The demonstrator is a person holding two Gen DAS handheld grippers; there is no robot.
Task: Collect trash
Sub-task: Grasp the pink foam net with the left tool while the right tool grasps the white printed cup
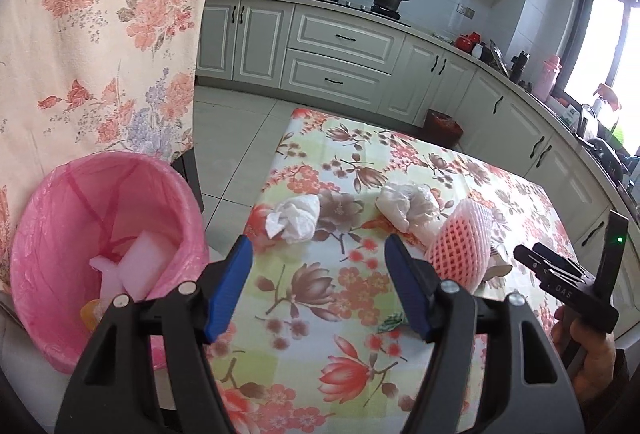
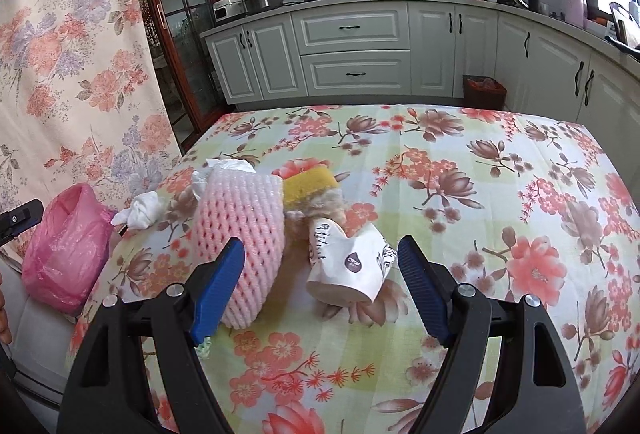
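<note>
A bin lined with a pink bag [image 1: 100, 234] stands left of the table and holds white foam pieces; it also shows in the right wrist view [image 2: 68, 246]. On the floral tablecloth [image 1: 320, 314] lie a crumpled white tissue [image 1: 294, 220], a crumpled clear plastic bag [image 1: 408, 206] and a pink foam fruit net [image 1: 460, 246]. My left gripper [image 1: 318, 254] is open and empty, near the tissue. My right gripper [image 2: 320, 254] is open and empty; a crushed white paper cup [image 2: 348, 266] lies between its fingers, with the foam net [image 2: 240, 234] by the left finger. A yellow sponge [image 2: 310, 184] lies behind.
Kitchen cabinets [image 2: 352, 50] and a counter with pots run along the far wall. A dark basket [image 2: 484, 90] stands on the floor beyond the table. A floral curtain [image 1: 100, 34] hangs at the left. The right gripper's body [image 1: 568, 274] shows in the left wrist view.
</note>
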